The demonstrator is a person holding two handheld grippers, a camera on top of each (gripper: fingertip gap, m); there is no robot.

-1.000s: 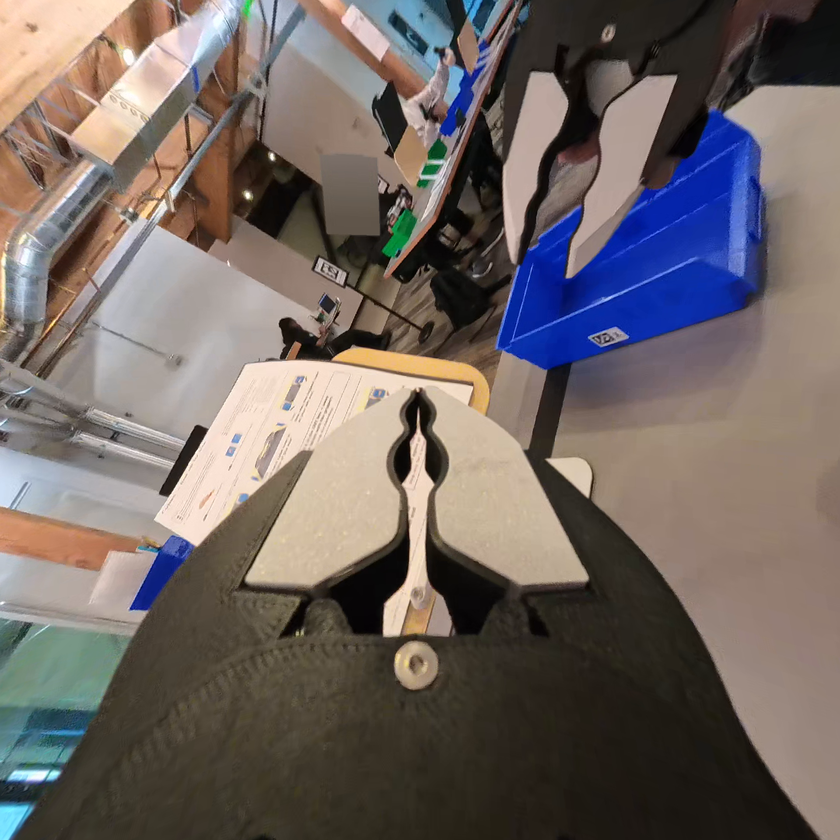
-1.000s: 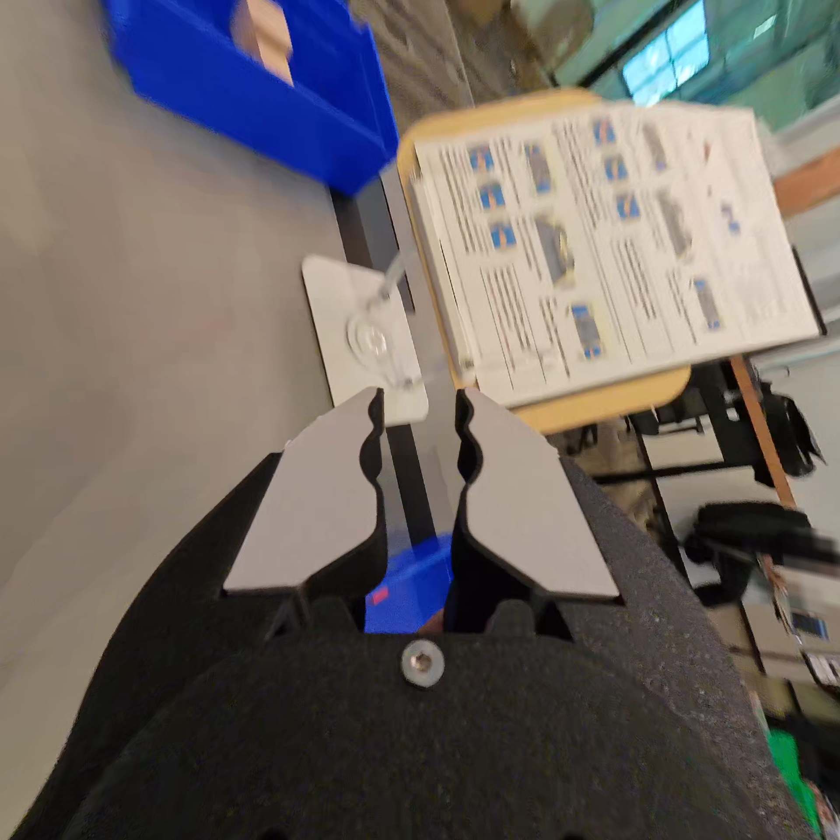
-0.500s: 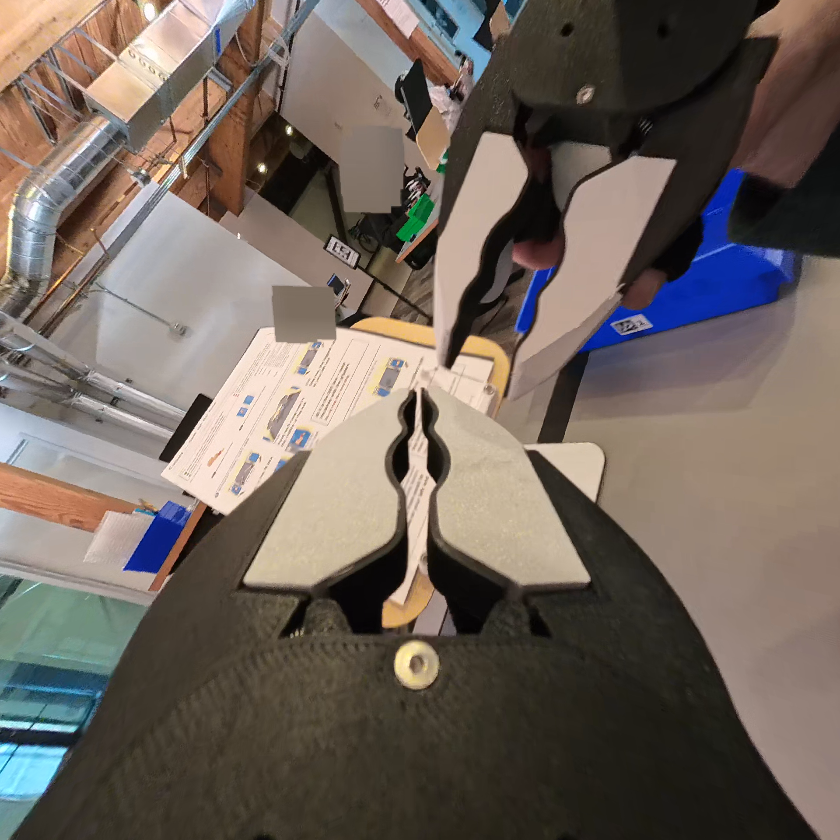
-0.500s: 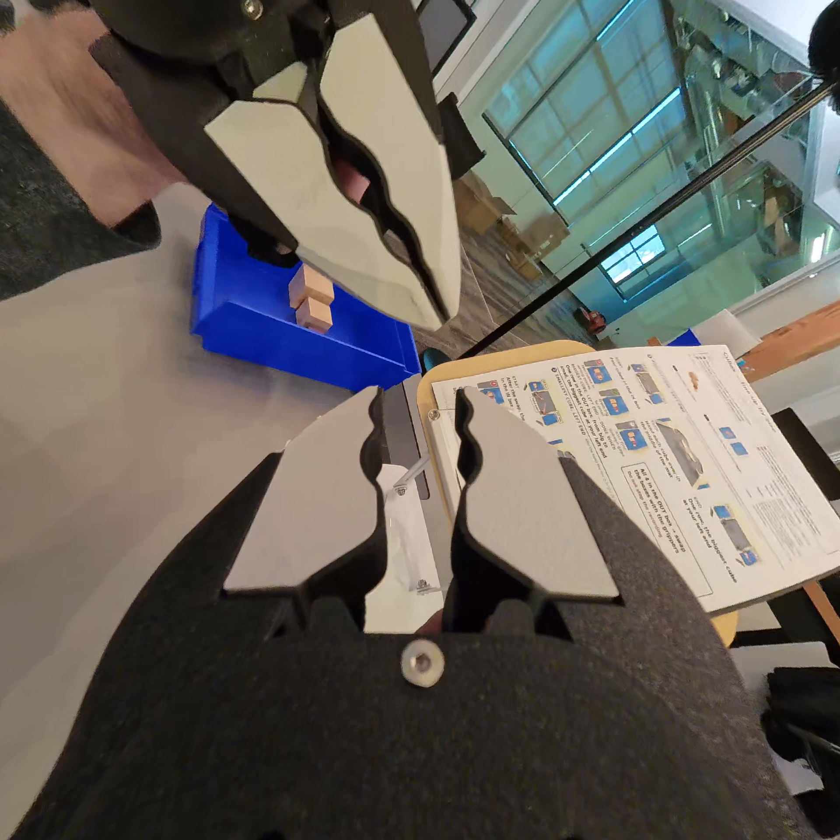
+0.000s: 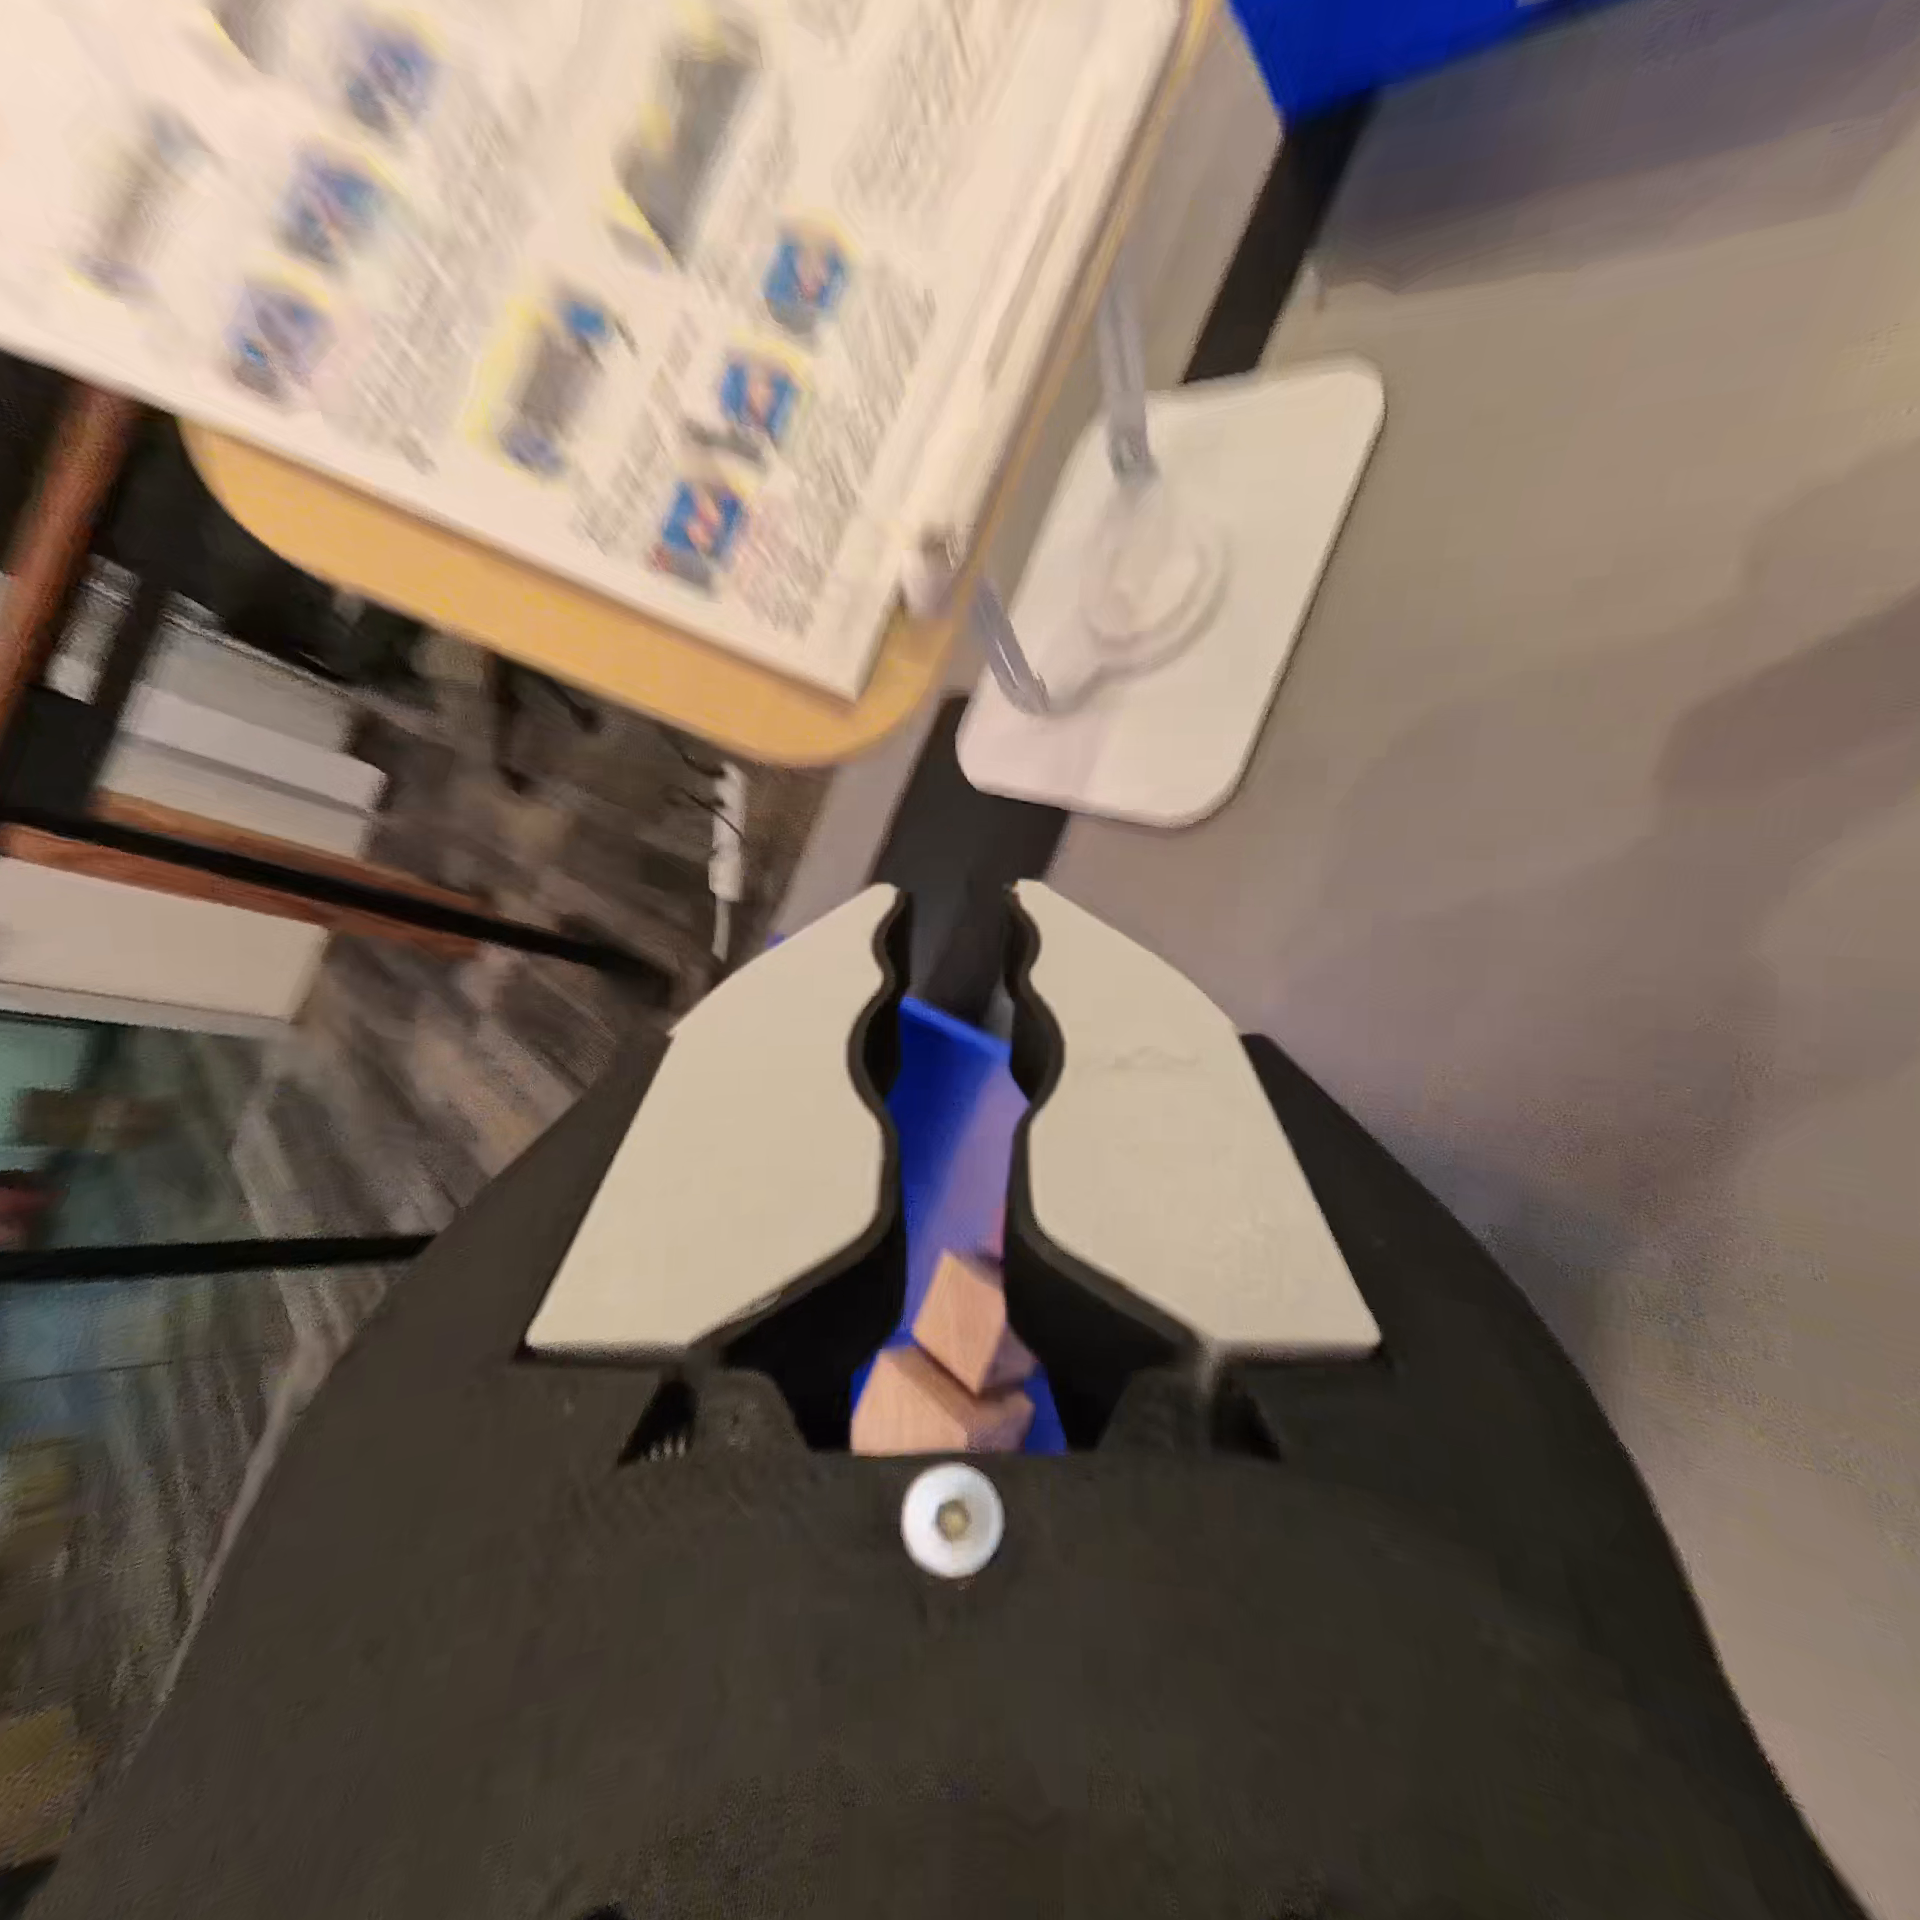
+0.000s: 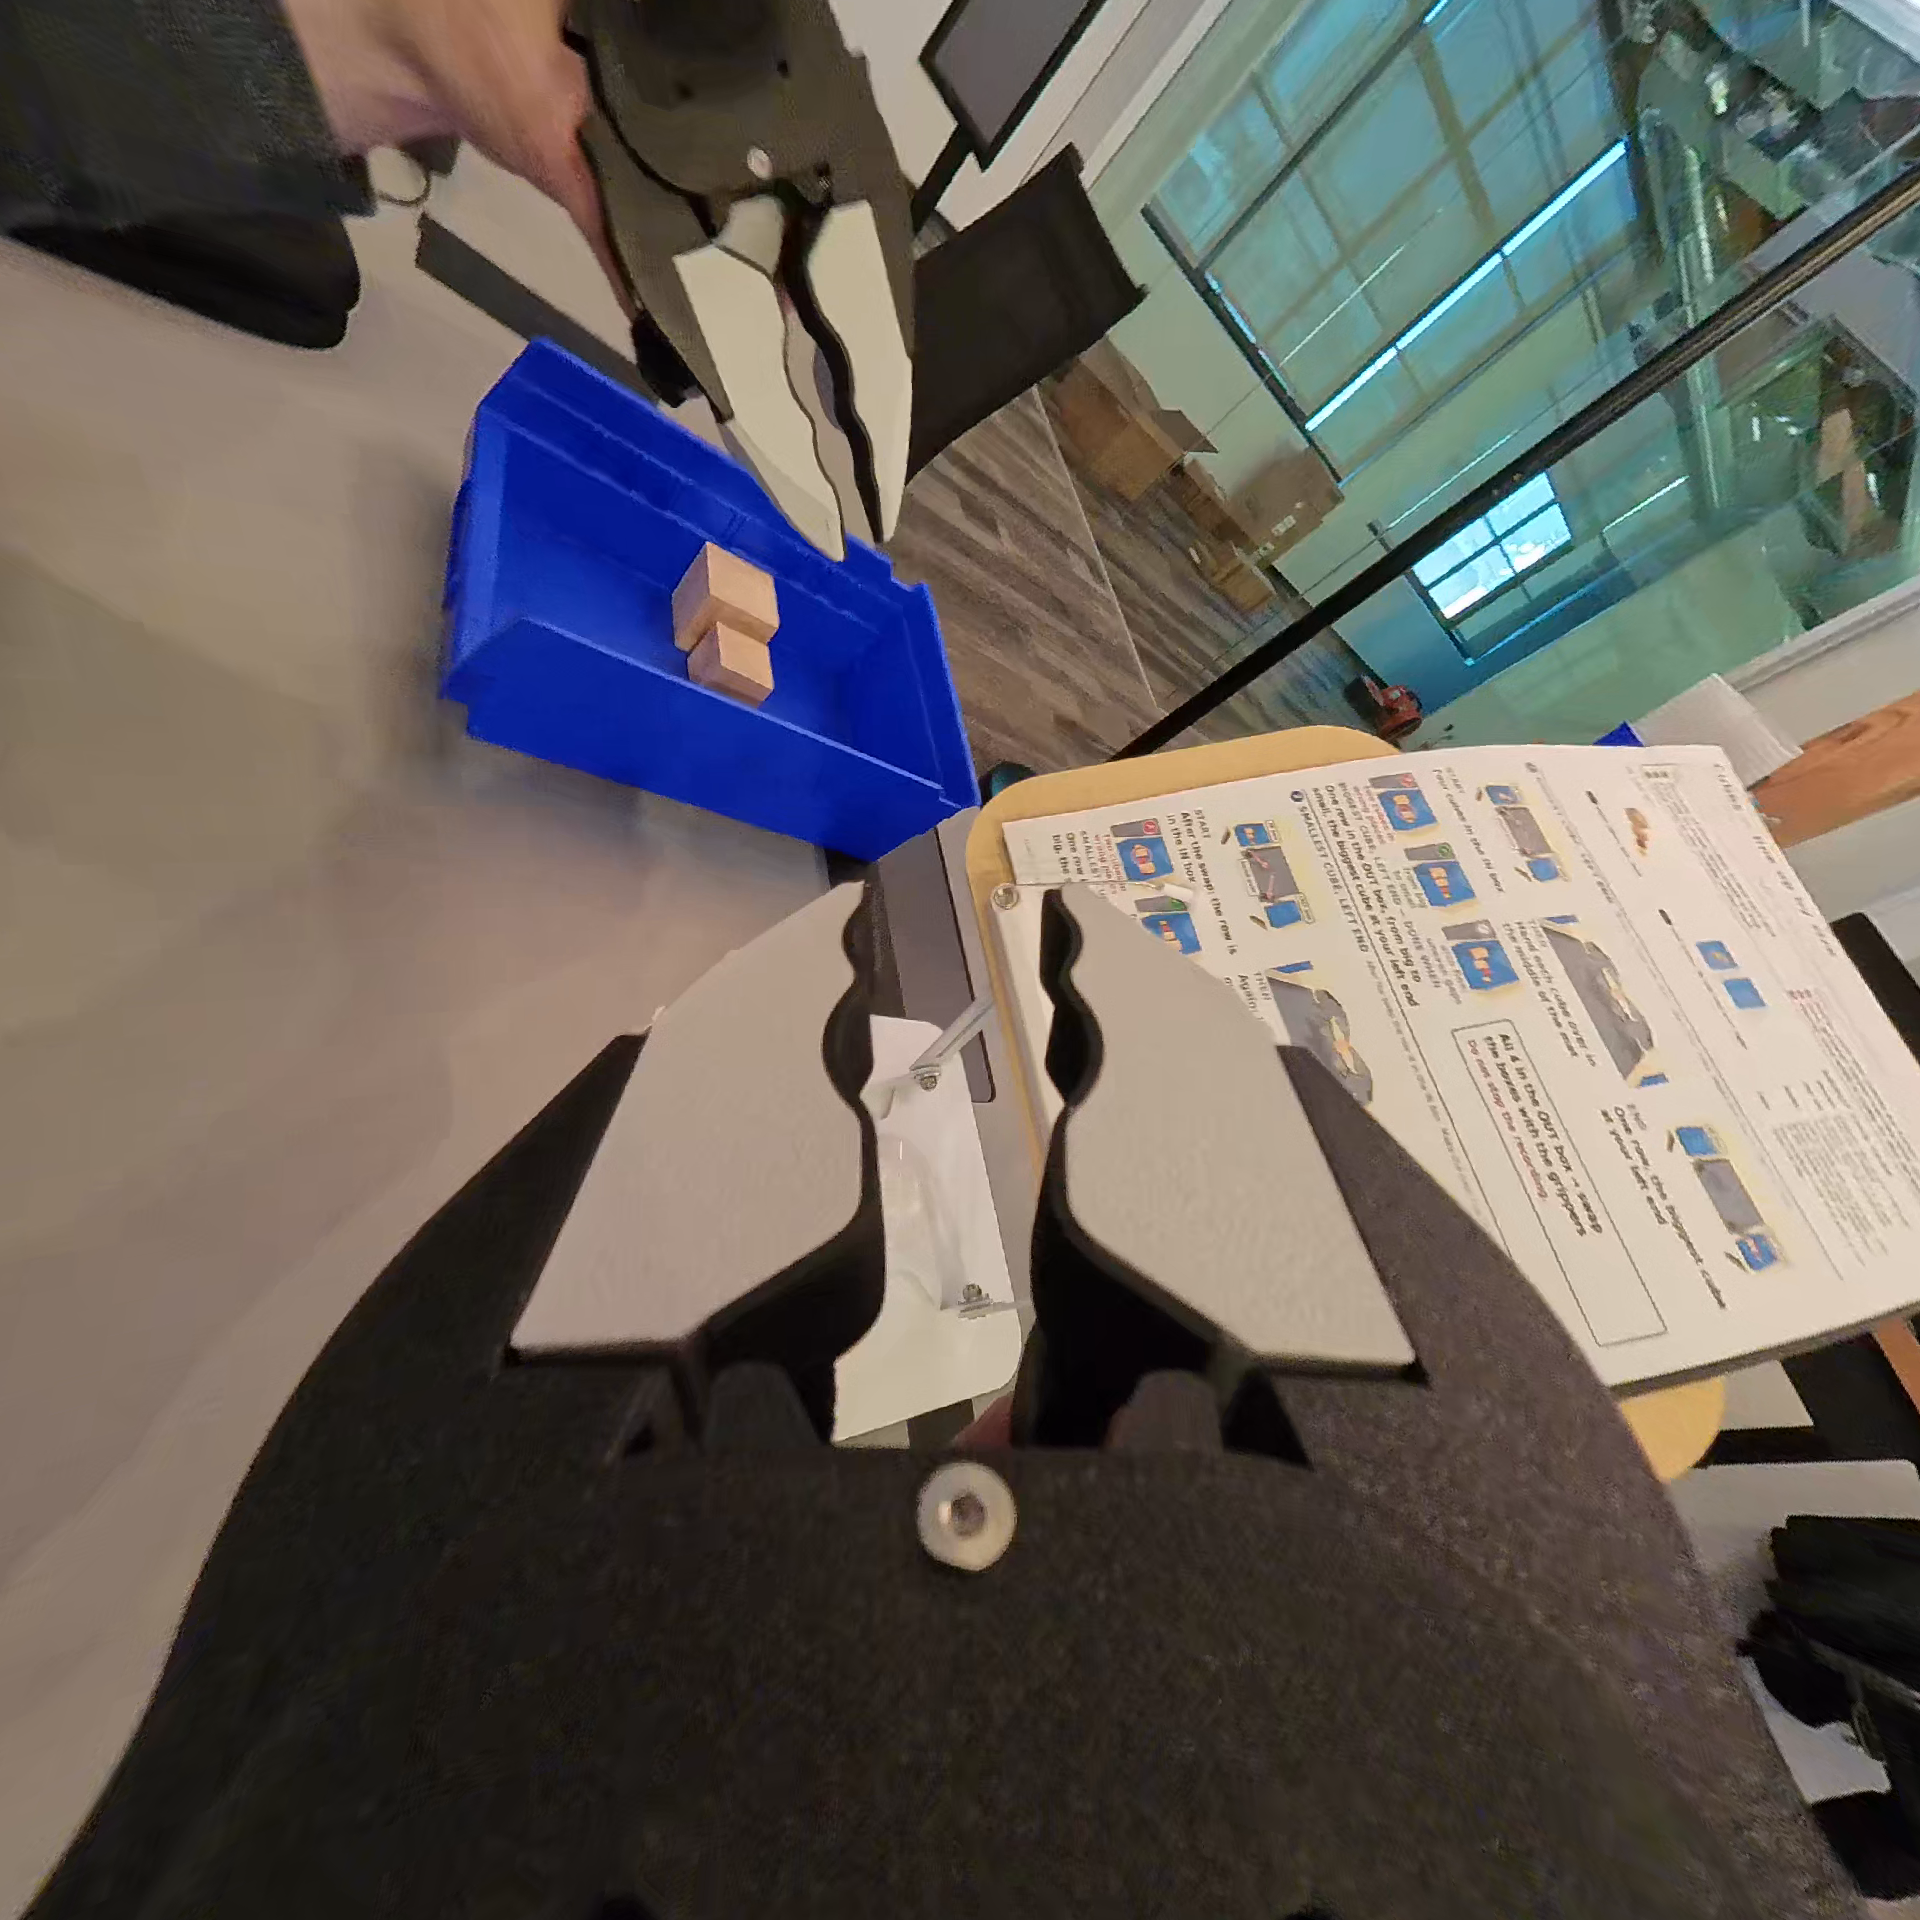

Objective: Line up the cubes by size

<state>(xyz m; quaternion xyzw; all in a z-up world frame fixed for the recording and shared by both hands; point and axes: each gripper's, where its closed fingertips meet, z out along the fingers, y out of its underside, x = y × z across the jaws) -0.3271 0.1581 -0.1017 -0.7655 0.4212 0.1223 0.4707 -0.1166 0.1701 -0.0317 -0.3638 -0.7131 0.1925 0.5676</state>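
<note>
Beside the blue bin (image 6: 582,717): bare grey table (image 6: 208,935), open toward the near side.
Table edge: dark strip (image 6: 940,997) past the bin's corner, floor beyond.
Bin contents: two wooden cubes (image 6: 727,634) touching, the larger farther in.
Past the bin: white stand base (image 5: 1174,592), tan board with printed sheet (image 6: 1455,1039).
Left gripper (image 6: 857,535): tips down over the bin's far wall, slightly parted, nothing between them.
Right gripper (image 6: 951,925): jaws apart, bare, hovering off the bin's corner.
</note>
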